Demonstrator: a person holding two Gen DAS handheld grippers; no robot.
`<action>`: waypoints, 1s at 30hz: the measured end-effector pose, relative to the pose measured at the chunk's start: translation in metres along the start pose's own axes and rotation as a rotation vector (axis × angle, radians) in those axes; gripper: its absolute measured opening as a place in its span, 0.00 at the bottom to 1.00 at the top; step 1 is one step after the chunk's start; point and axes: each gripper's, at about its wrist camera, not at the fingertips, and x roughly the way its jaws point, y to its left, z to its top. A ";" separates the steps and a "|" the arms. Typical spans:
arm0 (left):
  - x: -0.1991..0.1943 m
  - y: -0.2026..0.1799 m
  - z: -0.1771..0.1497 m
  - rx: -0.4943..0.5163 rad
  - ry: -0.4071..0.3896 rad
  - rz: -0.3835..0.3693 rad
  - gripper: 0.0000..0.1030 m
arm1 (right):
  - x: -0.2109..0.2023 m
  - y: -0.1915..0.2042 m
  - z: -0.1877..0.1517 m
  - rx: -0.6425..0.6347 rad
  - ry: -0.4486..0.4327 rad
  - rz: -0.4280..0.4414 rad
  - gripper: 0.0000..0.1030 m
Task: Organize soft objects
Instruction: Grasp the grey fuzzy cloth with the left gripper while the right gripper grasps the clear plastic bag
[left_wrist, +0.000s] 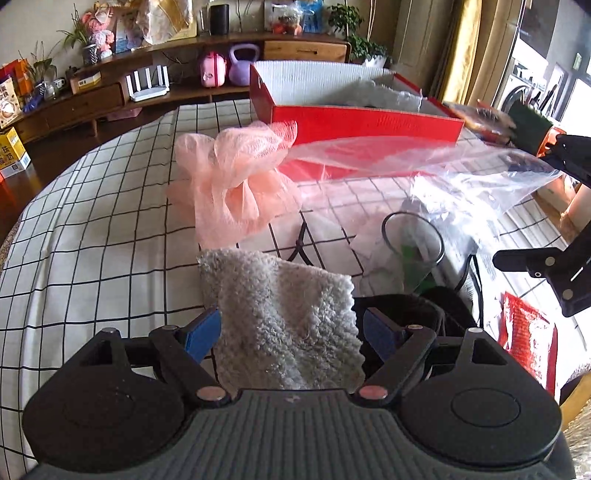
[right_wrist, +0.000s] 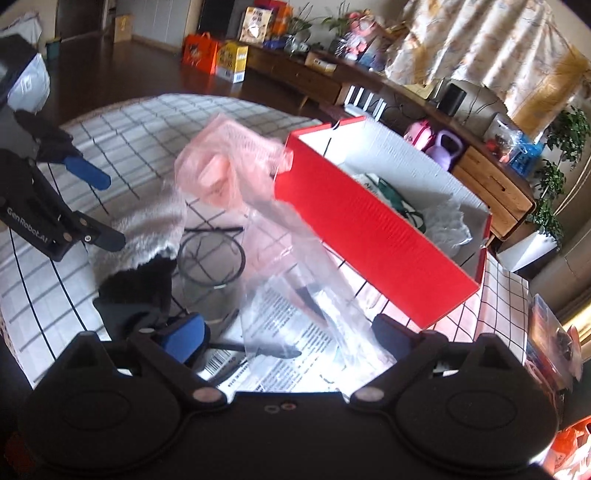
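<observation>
A grey fluffy cloth (left_wrist: 284, 317) (right_wrist: 147, 229) lies on the checked tablecloth (left_wrist: 92, 240). My left gripper (left_wrist: 291, 332) (right_wrist: 112, 210) is open, with a blue pad on each side of the cloth. A pink mesh pouf (left_wrist: 236, 184) (right_wrist: 221, 166) sits behind it, in front of the red box (left_wrist: 369, 122) (right_wrist: 369, 229). A clear plastic bag (left_wrist: 424, 158) (right_wrist: 306, 295) stretches from the pouf toward my right gripper (right_wrist: 286, 336) (left_wrist: 524, 203), which stands open with the bag's end between its fingers. A black soft item (left_wrist: 443, 306) (right_wrist: 140, 288) lies beside the cloth.
A clear glass (left_wrist: 410, 251) (right_wrist: 210, 258) stands between the two grippers. The red box holds a white fluffy thing (right_wrist: 447, 225) and a green item (right_wrist: 391, 195). A printed sheet (right_wrist: 280, 343) lies under the bag. A red packet (left_wrist: 528, 332) lies at the table's right edge.
</observation>
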 end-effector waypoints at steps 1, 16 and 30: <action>0.003 0.000 0.000 0.000 0.005 0.001 0.82 | 0.004 0.001 -0.001 -0.006 0.008 -0.001 0.95; 0.045 0.022 -0.007 -0.136 0.079 -0.031 0.82 | 0.036 0.000 -0.011 -0.001 0.061 0.009 0.74; 0.030 0.028 -0.005 -0.208 0.038 -0.088 0.25 | 0.030 -0.008 -0.010 0.032 0.049 -0.001 0.28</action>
